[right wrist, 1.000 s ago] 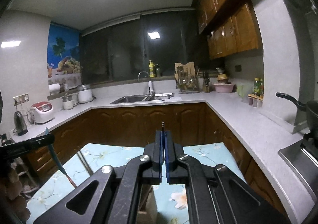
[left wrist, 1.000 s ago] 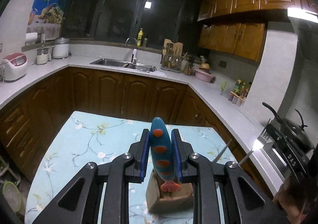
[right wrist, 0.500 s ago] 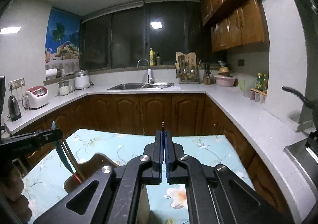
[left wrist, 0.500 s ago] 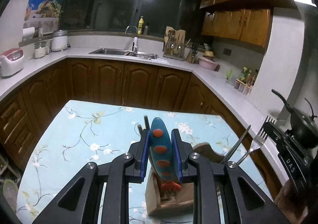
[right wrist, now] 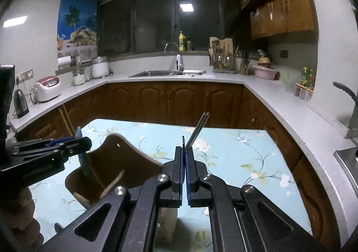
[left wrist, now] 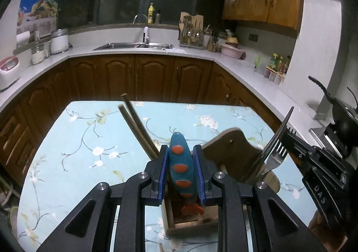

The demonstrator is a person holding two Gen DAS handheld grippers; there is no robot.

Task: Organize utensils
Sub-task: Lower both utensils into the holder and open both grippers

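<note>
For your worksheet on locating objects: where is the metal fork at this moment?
In the left wrist view the fork is at right, held in the right gripper, tines up, above the wooden utensil holder.

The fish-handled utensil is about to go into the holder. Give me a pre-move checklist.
1. Left hand-held gripper clamps the fish-handled utensil: ok.
2. Utensil's tail sits over the wooden holder, at its front compartment: ok.
3. Chopsticks clear of the left fingers: cannot tell, they lean close.
4. Right hand-held gripper out of the way: cannot tell; it is shut, close to the fork.
5. Holder steady on the table: cannot tell.
</note>
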